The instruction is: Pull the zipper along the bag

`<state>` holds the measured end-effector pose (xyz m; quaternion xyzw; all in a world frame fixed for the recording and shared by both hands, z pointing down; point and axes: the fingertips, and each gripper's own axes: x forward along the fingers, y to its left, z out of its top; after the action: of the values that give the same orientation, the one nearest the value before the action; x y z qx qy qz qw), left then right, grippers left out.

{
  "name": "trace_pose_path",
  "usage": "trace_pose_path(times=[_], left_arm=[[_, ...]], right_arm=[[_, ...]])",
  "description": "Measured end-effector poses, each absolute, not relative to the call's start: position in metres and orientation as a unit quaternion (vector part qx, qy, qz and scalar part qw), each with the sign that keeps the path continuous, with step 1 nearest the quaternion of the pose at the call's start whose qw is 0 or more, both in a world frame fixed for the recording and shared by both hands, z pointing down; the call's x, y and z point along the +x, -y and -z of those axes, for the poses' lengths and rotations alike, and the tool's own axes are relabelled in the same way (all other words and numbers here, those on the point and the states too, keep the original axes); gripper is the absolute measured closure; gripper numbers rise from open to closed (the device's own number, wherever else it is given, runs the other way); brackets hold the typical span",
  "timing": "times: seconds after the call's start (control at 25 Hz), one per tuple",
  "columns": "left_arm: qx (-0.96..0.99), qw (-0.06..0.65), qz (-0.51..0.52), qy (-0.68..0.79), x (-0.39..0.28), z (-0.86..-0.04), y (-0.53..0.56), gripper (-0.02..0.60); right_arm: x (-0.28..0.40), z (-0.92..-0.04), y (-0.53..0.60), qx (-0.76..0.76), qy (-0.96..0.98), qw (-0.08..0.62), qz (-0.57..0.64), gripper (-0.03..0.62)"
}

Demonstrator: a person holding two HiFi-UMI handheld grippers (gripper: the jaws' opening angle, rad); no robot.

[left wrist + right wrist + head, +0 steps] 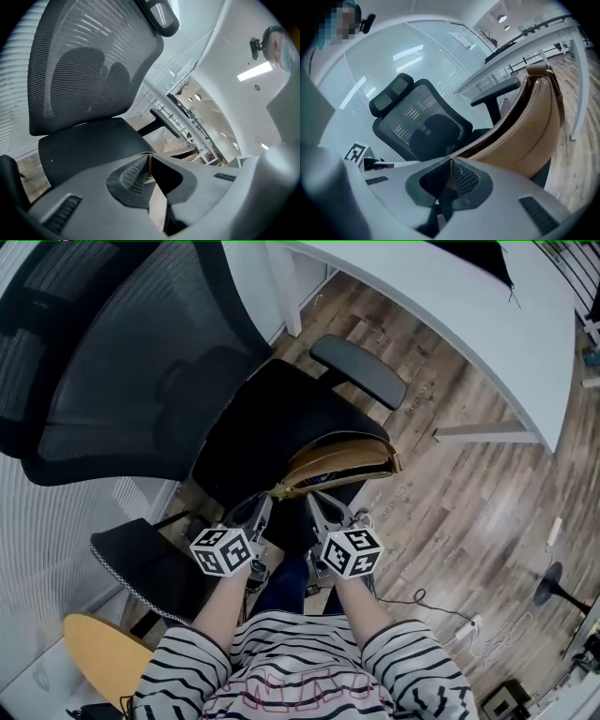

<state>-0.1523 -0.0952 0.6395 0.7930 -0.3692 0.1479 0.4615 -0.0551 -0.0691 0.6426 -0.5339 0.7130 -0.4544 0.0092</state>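
A tan leather bag (342, 460) lies on the seat of a black office chair (272, 418), its zipper (511, 110) gaping open along the top. At the bag's near end, my left gripper (265, 505) is shut on a thin tan edge of the bag (149, 165). Right beside it my right gripper (314, 501) is shut at the near end of the zipper line, a small brownish piece that looks like the zipper pull (449, 176) pinched between its pads. The bag's body (534, 136) runs away from the right gripper (450, 161).
The chair's mesh backrest (89, 70) rises behind the seat, with armrests (358, 369) on both sides. A white desk (450, 306) stands beyond the chair. Wooden floor with a cable (441, 610) lies to the right. A round wooden stool top (103, 652) is at lower left.
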Motion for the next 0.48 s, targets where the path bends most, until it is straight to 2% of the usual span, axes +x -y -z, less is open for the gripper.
trace_pose_path(times=[0.48], left_arm=[[0.763, 0.456, -0.123, 0.441, -0.145, -0.636, 0.087, 0.537]], right_arm=[[-0.036, -0.640, 0.069, -0.504, -0.752, -0.079, 0.418, 0.559]])
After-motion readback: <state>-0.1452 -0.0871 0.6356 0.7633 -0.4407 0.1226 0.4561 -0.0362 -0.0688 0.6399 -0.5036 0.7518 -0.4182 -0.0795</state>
